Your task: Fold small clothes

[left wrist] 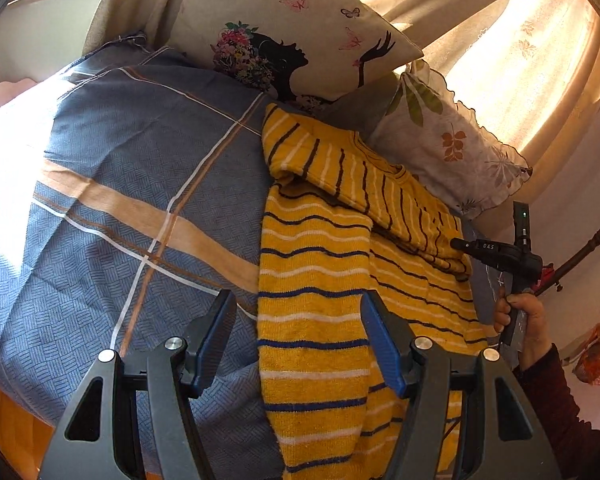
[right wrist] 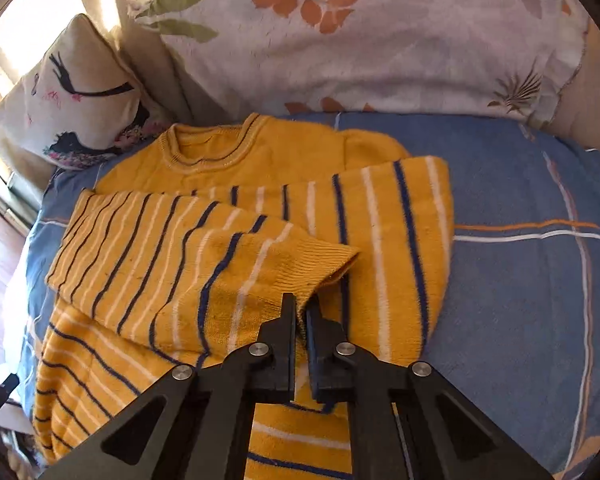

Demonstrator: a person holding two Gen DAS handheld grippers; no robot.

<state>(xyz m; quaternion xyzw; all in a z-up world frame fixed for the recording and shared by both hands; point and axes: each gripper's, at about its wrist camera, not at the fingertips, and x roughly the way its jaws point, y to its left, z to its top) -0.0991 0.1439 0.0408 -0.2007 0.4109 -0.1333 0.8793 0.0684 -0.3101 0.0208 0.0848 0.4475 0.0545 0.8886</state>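
Note:
A small yellow sweater (left wrist: 320, 264) with dark blue and white stripes lies on the blue checked bedsheet (left wrist: 132, 184). Both sleeves are folded across its body. My left gripper (left wrist: 298, 312) is open and empty, hovering over the sweater's lower left part. My right gripper (right wrist: 302, 308) is shut on the ribbed cuff (right wrist: 324, 264) of the sleeve that lies across the sweater (right wrist: 380, 216). The right gripper also shows in the left wrist view (left wrist: 460, 245), at the sweater's right edge, held by a hand (left wrist: 520, 316).
A butterfly-print cushion (left wrist: 292, 28) and a leaf-print pillow (left wrist: 448, 152) lean at the head of the bed. The pillow (right wrist: 360, 36) is just beyond the sweater's collar. Curtains (left wrist: 540, 40) hang behind. The bedsheet (right wrist: 520, 240) extends to the right of the sweater.

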